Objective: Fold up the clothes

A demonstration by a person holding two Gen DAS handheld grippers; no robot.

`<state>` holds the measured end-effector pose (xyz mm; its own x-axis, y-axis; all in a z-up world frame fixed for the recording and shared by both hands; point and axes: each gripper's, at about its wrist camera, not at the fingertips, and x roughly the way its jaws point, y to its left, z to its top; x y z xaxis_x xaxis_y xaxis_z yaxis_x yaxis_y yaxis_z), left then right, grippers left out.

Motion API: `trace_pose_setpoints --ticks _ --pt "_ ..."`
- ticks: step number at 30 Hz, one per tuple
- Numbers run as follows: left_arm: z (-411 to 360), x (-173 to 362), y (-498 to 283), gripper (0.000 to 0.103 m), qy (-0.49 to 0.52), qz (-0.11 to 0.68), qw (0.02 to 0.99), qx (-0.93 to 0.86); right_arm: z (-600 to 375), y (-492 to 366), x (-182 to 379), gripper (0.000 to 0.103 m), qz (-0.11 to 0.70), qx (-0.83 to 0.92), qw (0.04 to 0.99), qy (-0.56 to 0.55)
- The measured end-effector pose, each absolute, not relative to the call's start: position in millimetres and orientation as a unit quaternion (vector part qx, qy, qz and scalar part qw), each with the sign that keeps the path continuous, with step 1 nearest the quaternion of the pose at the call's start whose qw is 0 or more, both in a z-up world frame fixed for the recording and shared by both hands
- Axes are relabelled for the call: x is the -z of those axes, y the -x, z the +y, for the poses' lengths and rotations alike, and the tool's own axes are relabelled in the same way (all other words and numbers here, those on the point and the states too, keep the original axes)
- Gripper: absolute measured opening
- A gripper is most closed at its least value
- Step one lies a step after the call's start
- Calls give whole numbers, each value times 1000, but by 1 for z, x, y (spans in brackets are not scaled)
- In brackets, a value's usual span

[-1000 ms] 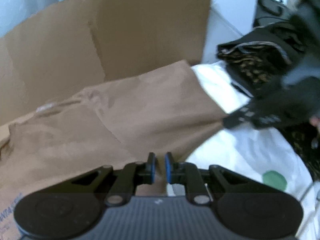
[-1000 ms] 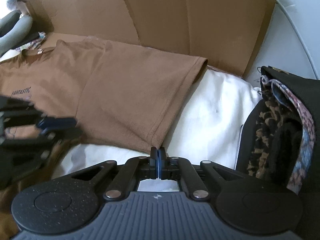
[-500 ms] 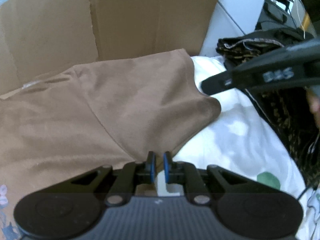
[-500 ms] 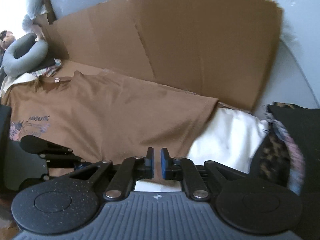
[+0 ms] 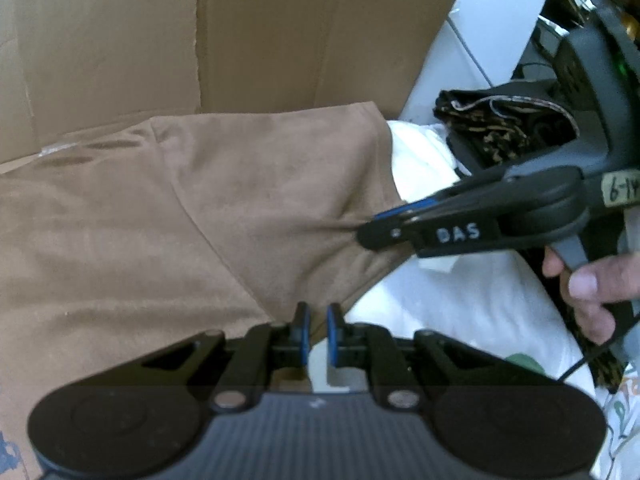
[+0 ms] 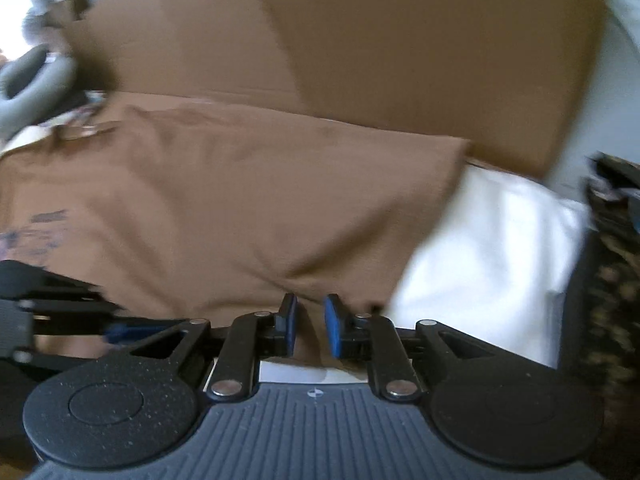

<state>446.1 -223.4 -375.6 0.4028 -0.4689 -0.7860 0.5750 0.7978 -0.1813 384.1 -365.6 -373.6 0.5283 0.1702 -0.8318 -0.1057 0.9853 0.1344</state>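
Observation:
A brown T-shirt (image 5: pixel 200 220) (image 6: pixel 240 200) lies spread on a white sheet, with a dark print (image 6: pixel 36 232) at its left. My left gripper (image 5: pixel 316 328) sits at the shirt's near corner, pads almost together on the fabric edge. It also shows in the right wrist view as the left gripper (image 6: pixel 104 320) low on the left. My right gripper (image 5: pixel 366 234) reaches in from the right, and creases in the cloth run to its tip. In its own view the right gripper (image 6: pixel 310 320) has jaws opening, with a loose fold of brown cloth between the blue pads.
Flattened cardboard (image 5: pixel 240 40) (image 6: pixel 400 40) stands behind the shirt. White bedding (image 5: pixel 460 300) (image 6: pixel 500 240) lies to the right, then a pile of dark patterned clothes (image 5: pixel 500 128) (image 6: pixel 612 280). A grey neck pillow (image 6: pixel 32 80) is far left. A person's hand (image 5: pixel 588 288) grips the right handle.
The right gripper's pads went from pressed together to apart, and it moved in over the shirt's right edge. The left gripper stayed at the near corner with its pads close.

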Motion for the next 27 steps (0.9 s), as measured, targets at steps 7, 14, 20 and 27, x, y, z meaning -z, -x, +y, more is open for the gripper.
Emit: trace_pose_setpoints --ticks 7,14,20,27 --pt "-208 361 -438 7 -37 423 852 307 -346 -374 370 18 490 -50 869 43" --pt "-203 364 -445 8 -47 431 856 282 -352 -371 370 18 506 -48 861 33" --pt "-219 370 -457 8 -37 436 852 288 -351 -376 369 18 525 -47 849 33" --pt "-236 379 -457 6 -28 443 837 319 -357 -378 364 18 530 -49 847 6"
